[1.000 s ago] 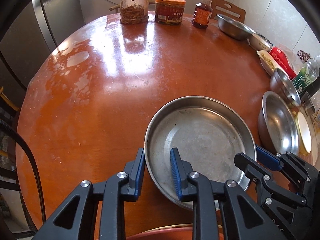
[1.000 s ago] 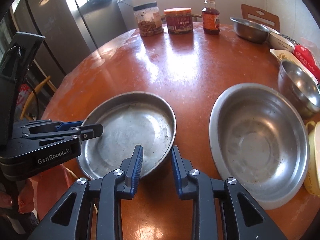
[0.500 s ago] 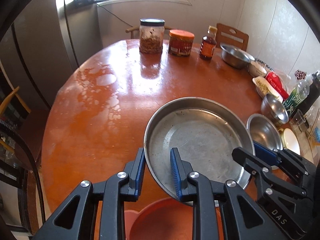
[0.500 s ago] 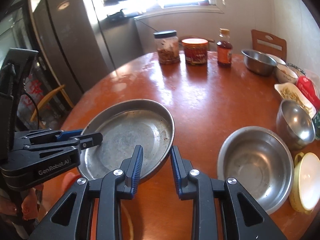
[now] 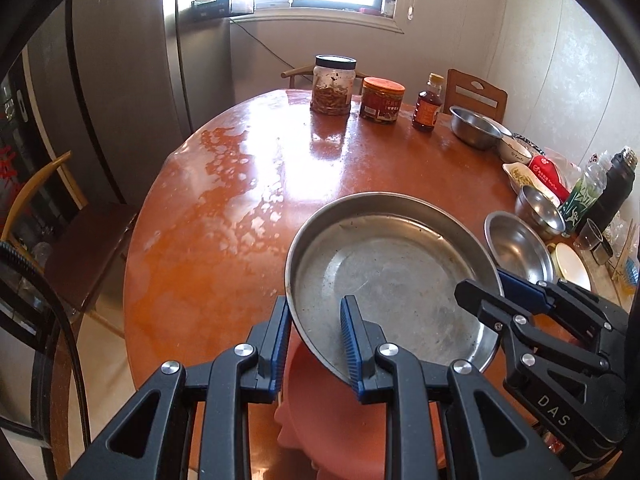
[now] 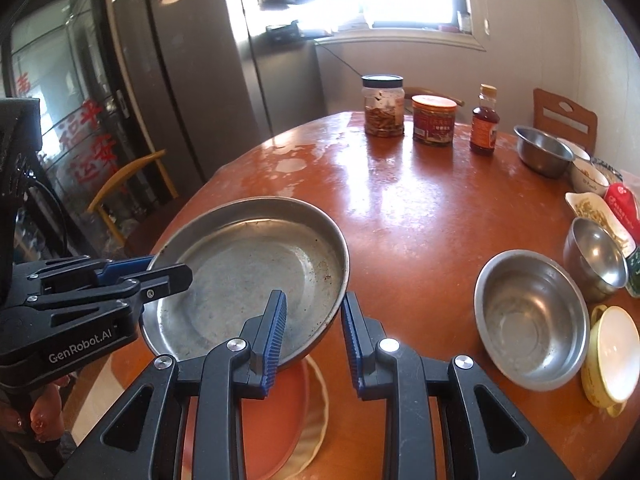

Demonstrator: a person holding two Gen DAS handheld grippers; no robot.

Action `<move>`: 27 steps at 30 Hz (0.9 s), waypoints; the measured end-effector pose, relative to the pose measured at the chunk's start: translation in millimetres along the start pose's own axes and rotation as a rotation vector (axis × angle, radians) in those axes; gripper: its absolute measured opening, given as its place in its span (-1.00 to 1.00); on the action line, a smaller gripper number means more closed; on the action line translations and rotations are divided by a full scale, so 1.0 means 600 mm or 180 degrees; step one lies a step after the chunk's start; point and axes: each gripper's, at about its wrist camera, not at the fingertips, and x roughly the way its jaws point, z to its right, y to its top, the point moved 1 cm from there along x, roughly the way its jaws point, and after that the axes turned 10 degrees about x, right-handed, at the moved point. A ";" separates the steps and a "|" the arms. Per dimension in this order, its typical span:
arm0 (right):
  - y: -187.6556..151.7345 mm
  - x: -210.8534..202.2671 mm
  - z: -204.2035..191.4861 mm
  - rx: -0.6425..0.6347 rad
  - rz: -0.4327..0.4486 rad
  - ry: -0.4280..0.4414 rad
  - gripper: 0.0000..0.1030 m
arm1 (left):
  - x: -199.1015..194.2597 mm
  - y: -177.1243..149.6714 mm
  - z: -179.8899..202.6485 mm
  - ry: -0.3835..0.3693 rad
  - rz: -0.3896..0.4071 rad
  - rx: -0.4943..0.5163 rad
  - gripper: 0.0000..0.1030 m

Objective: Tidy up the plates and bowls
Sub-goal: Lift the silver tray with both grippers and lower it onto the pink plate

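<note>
A large shallow steel pan (image 5: 392, 280) hangs tilted above the round wooden table (image 5: 248, 184), held by its rim from both sides. My left gripper (image 5: 316, 336) is shut on its near-left rim, one pad inside and one outside. My right gripper (image 6: 314, 328) is shut on the opposite rim of the pan (image 6: 248, 272). Each gripper shows in the other's view: the right gripper (image 5: 500, 304), the left gripper (image 6: 160, 276). Below the pan lies an orange plate (image 6: 272, 412) on a cream plate (image 6: 318, 400).
A wide steel bowl (image 6: 532, 320), a smaller steel bowl (image 6: 596, 256) and a yellow lidded bowl (image 6: 612, 360) sit at the right. Two jars (image 6: 434, 120), a sauce bottle (image 6: 484, 124) and another steel bowl (image 6: 544, 156) stand at the far edge. Chairs ring the table.
Both grippers have risen and drawn back with the pan in their grip. The table has dropped away below, and the orange plate has come into view under the pan.
</note>
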 end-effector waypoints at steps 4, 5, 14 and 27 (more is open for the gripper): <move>-0.024 -0.006 -0.012 -0.0088 -0.0017 0.0011 -0.44 | -0.007 -0.029 0.002 0.0070 0.0002 -0.0026 -0.50; -0.029 -0.006 -0.013 -0.0098 -0.0027 0.0011 -0.44 | -0.007 -0.037 0.004 0.0079 -0.0009 -0.0031 -0.50; -0.069 -0.003 -0.021 -0.0230 -0.0106 -0.0011 -0.44 | 0.001 -0.082 0.006 0.0048 -0.0113 -0.0099 -0.50; -0.094 0.011 -0.019 -0.0376 -0.0219 -0.0071 -0.43 | 0.016 -0.099 0.011 0.0055 -0.0207 -0.0114 -0.50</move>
